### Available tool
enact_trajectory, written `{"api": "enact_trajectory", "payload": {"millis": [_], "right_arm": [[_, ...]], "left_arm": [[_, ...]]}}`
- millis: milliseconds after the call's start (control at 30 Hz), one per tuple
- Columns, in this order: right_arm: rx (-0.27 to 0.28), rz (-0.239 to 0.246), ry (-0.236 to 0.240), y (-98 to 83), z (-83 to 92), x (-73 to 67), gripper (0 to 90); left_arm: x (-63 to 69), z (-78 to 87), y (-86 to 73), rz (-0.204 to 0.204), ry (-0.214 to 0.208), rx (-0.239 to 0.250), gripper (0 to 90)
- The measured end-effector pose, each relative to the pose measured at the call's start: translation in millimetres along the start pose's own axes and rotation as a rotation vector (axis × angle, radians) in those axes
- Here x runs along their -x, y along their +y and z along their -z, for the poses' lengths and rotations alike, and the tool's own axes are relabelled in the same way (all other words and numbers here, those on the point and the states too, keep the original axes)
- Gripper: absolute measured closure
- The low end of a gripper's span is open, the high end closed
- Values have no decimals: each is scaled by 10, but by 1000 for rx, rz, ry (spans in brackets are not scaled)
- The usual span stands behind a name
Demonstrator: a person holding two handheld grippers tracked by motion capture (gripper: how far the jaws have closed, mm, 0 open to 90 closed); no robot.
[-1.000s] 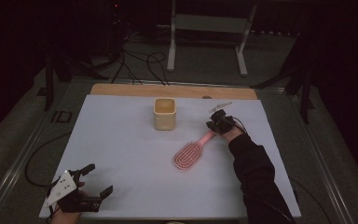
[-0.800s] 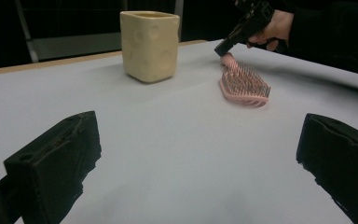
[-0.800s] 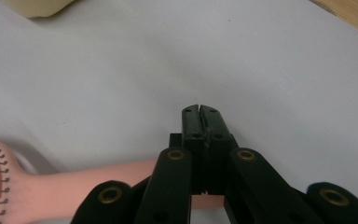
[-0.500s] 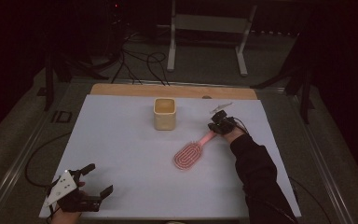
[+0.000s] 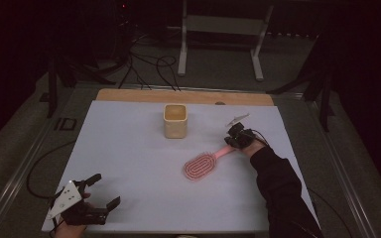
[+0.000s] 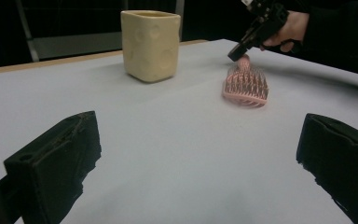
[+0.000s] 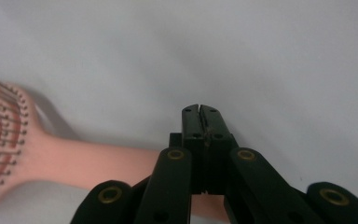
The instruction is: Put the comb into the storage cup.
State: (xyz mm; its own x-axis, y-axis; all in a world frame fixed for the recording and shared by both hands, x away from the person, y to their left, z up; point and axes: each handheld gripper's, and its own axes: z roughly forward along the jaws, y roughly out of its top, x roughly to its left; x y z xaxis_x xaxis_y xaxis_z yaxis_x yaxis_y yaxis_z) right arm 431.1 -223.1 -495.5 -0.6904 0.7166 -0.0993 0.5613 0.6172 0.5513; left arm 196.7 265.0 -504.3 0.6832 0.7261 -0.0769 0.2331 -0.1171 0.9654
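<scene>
Right gripper (image 5: 234, 139) is down toward the table's right edge, jaws pinched tight together right above the handle end of the pink hairbrush (image 5: 200, 166), and I can't tell whether they actually grip it. The brush lies bristles up on the white table (image 5: 129, 148), its head angled toward the near edge. A cream cup (image 5: 175, 120) stands upright toward the far edge. At the near left corner, the left gripper (image 5: 99, 191) rests with jaws spread wide, nothing between them.
</scene>
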Motion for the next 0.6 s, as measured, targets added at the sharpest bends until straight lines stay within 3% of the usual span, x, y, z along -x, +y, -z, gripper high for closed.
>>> {"api": "enact_trajectory", "payload": {"millis": [133, 400, 600], "right_arm": [[-8, 18, 0, -92, 70, 0, 899], [4, -2, 10, -295, 188, 2, 900], [-6, 13, 1, -395, 255, -25, 900]], "left_arm": [[-5, -1, 2, 0, 0, 0, 2], [17, -5, 10, -8, -1, -3, 2], [16, -2, 10, -6, 1, -3, 2]]}}
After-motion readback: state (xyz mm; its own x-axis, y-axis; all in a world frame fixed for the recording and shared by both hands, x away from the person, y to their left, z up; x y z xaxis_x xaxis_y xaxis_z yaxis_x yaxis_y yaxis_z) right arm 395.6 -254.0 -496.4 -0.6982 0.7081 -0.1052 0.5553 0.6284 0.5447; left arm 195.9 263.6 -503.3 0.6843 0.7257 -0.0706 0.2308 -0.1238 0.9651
